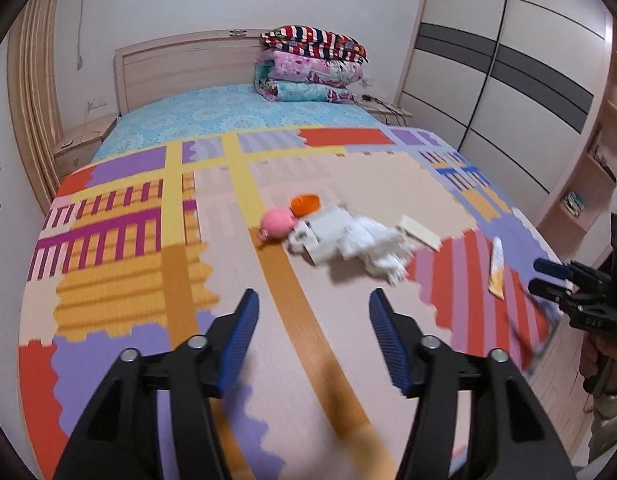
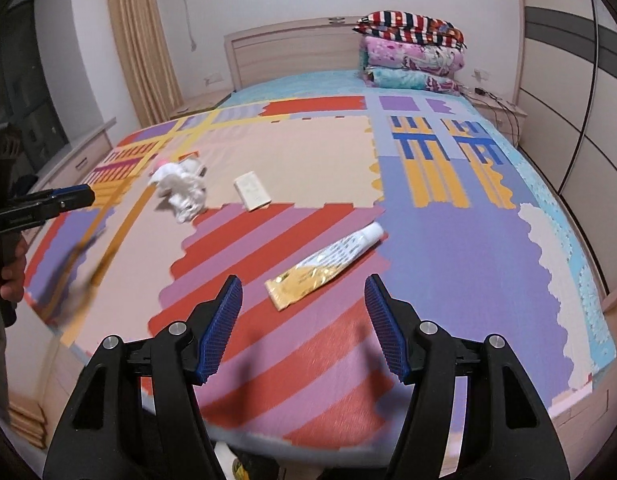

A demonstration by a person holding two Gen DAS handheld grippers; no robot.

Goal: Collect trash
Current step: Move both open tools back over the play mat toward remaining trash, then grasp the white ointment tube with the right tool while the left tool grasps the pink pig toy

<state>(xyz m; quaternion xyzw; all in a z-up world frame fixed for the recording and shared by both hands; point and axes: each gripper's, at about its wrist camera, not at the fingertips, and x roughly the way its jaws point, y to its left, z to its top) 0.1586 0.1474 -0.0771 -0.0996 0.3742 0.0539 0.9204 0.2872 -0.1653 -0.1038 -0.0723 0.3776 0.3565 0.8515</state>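
Note:
Trash lies on the patterned bed cover. A crumpled white tissue wad lies mid-bed, touching a white box; it also shows in the right wrist view. A flat white card lies beside it. A squeezed white and gold tube lies just ahead of my right gripper, which is open and empty. My left gripper is open and empty, short of the tissue. A pink round toy and an orange cap lie behind the box.
Folded quilts are stacked at the headboard. A wardrobe stands to the right of the bed, a curtain and a low cabinet to the left. The other gripper shows at each view's edge, the right one and the left one.

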